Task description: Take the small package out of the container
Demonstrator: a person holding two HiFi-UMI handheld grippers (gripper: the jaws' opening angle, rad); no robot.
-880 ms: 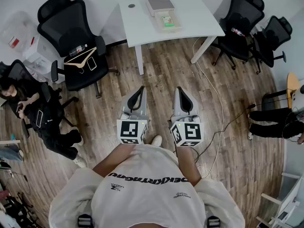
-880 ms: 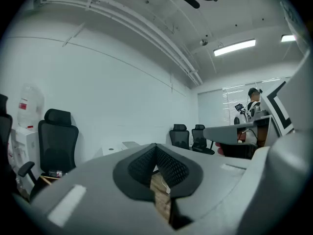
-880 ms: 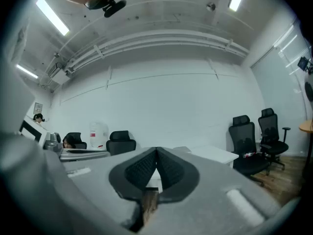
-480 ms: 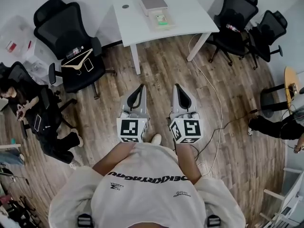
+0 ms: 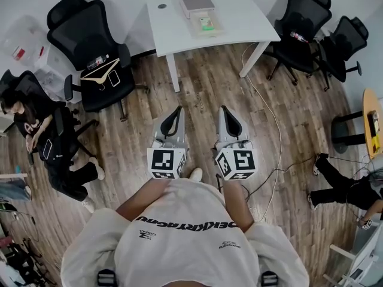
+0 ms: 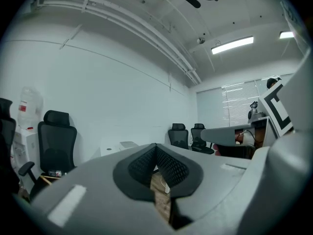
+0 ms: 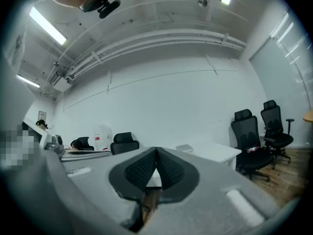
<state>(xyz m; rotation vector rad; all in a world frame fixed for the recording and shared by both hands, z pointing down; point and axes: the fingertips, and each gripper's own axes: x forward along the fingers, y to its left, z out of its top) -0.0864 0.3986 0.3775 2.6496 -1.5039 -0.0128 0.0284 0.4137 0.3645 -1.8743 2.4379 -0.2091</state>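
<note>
My left claw and right claw are pinched together, empty; I'd step squarely to the table at upper centre, where the small package lies in its container.

The green item on the white table is too small for me to identify.

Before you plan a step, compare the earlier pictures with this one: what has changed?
The person at the right edge has moved lower in the head view. The left gripper and right gripper stay side by side above the floor, shut and empty; the small package still lies in the container on the table.
</note>
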